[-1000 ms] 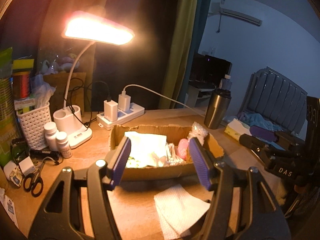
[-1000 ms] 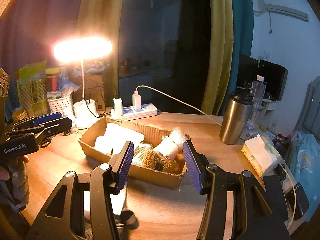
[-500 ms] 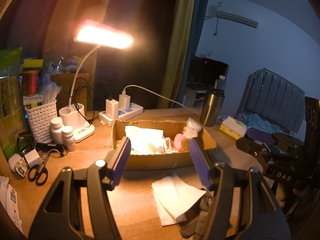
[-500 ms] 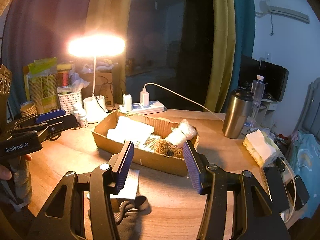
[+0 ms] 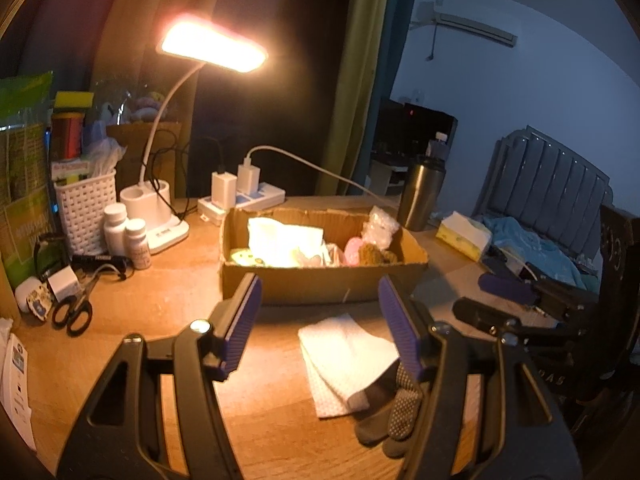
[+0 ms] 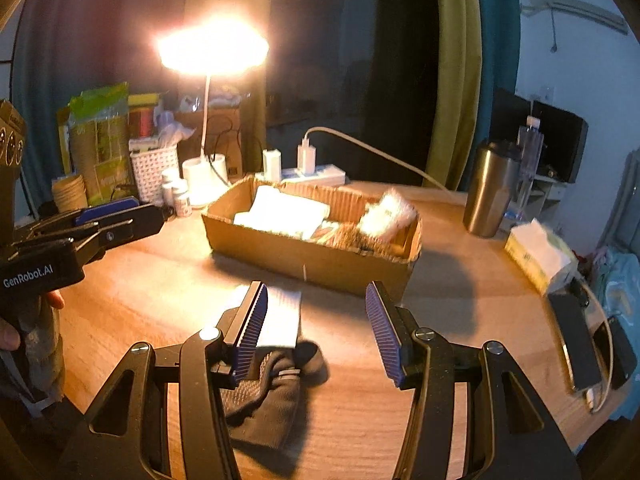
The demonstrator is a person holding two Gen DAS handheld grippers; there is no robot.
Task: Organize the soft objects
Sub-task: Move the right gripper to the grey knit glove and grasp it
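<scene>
Dark glove [image 6: 264, 396] on table under open right tongs' [image 6: 316, 332] left pad.

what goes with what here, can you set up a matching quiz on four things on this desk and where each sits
1 dark knitted glove
2 steel tumbler
3 black-handled scissors
4 white folded tissue

a far right, behind the brown cardboard box
b left edge, near the pill bottles
c bare desk, just before the box
d nearest the cameras, touching the tissue

Pairs: 1-d, 2-a, 3-b, 4-c
</scene>
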